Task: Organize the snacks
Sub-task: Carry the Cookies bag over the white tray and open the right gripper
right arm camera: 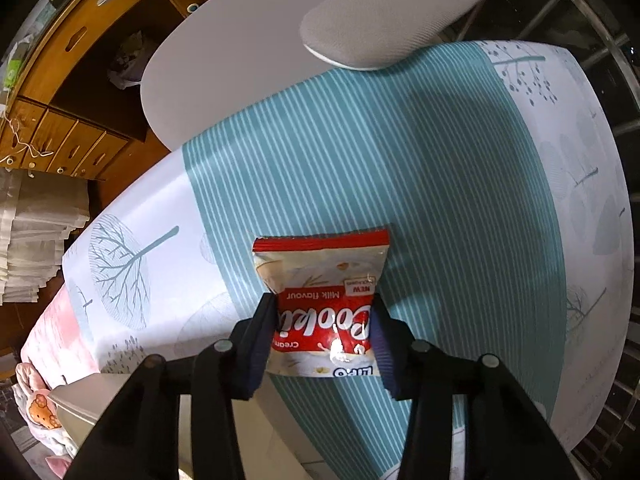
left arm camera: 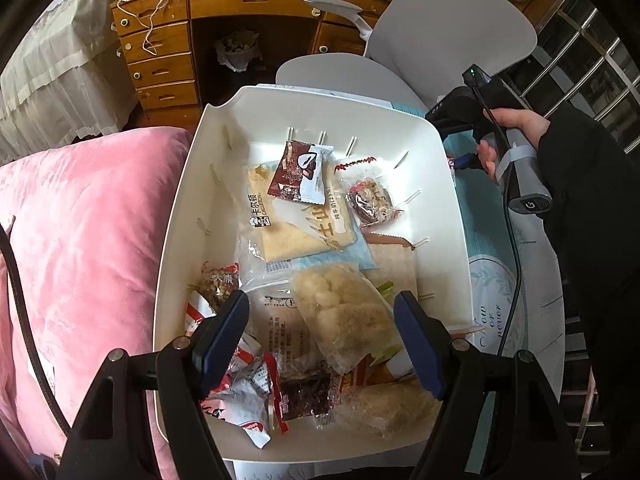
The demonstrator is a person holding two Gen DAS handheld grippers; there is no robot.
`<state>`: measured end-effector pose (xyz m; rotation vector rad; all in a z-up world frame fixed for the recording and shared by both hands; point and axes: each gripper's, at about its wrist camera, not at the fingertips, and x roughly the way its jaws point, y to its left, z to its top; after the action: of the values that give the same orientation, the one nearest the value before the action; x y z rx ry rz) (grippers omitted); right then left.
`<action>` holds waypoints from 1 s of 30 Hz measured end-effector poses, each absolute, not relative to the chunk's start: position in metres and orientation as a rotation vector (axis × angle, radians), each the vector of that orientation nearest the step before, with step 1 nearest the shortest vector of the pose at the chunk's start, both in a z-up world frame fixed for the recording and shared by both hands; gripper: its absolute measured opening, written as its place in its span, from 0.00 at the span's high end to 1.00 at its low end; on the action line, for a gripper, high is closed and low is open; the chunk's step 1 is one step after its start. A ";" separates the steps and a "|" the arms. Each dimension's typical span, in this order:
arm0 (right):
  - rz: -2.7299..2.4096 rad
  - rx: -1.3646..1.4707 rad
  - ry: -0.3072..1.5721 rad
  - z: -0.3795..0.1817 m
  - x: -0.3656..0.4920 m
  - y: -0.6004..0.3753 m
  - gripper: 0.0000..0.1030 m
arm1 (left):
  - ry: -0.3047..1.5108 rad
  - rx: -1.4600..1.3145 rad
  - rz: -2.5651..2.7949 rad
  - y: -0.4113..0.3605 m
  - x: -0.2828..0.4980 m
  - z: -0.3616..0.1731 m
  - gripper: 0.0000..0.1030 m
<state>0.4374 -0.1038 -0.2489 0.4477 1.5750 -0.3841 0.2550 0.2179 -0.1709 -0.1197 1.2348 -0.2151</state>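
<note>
A white bin (left arm camera: 192, 216) holds several snack packets, among them a cracker pack (left arm camera: 296, 220), a brown-and-white wrapper (left arm camera: 300, 172) and a puffed rice cake bag (left arm camera: 344, 312). My left gripper (left arm camera: 320, 320) is open and empty, hovering over the near end of the bin. My right gripper (right arm camera: 324, 320) is shut on a red-and-white cookie packet (right arm camera: 326, 280) and holds it above the teal striped tablecloth (right arm camera: 400, 160). The right gripper's body (left arm camera: 512, 152) also shows in the left wrist view, to the right of the bin.
A pink cushion (left arm camera: 80, 248) lies left of the bin. A grey chair (left arm camera: 440, 32) and a wooden desk with drawers (left arm camera: 160, 48) stand beyond the table. The bin's corner (right arm camera: 80, 400) shows at the lower left of the right wrist view.
</note>
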 end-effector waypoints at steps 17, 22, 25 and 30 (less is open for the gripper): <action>-0.472 0.615 1.531 -0.219 0.387 -0.116 0.56 | 1.154 -0.137 -0.336 0.221 0.216 -0.125 0.28; -0.489 0.663 1.508 -0.198 0.337 -0.112 0.56 | 1.122 -0.111 -0.413 0.220 0.200 -0.103 0.27; -0.489 0.676 1.480 -0.182 0.308 -0.105 0.56 | 1.103 -0.099 -0.453 0.221 0.192 -0.091 0.26; -0.418 0.758 1.406 -0.160 0.268 -0.091 0.56 | 1.079 -0.084 -0.517 0.226 0.180 -0.077 0.25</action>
<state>0.2677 -0.0907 -0.1595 0.7577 1.4064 -0.4181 0.1801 0.2263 -0.0766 -0.0839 1.0785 -0.5171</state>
